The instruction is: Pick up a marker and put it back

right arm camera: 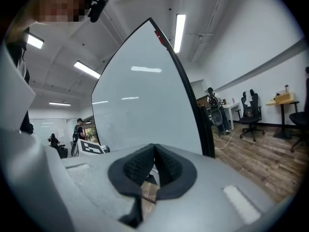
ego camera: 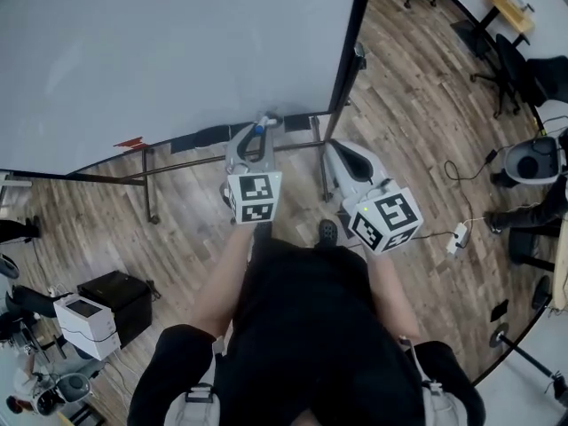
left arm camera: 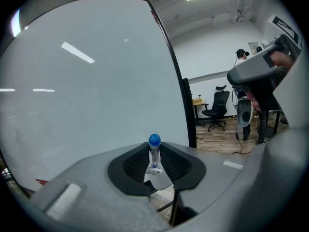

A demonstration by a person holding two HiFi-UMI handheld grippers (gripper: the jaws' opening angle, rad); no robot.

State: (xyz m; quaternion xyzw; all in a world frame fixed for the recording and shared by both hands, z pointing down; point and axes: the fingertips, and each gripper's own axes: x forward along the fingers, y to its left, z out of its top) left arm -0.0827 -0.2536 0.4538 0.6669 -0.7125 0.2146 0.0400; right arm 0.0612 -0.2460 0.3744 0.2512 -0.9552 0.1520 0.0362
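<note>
While the left gripper (left arm camera: 155,162) is holding the marker (left arm camera: 154,152) before the whiteboard (left arm camera: 87,81), I'd say steady squeeze & upright barrel for the put-back. Fingers are pinching it lower centre, blue cap poking above the tips. Right gripper (right arm camera: 154,164) is idling w/ fingers pressed together, empty.

One marker (left arm camera: 154,150), one whiteboard (ego camera: 177,51), two tools (left arm camera: 154,159) (right arm camera: 154,153).
</note>
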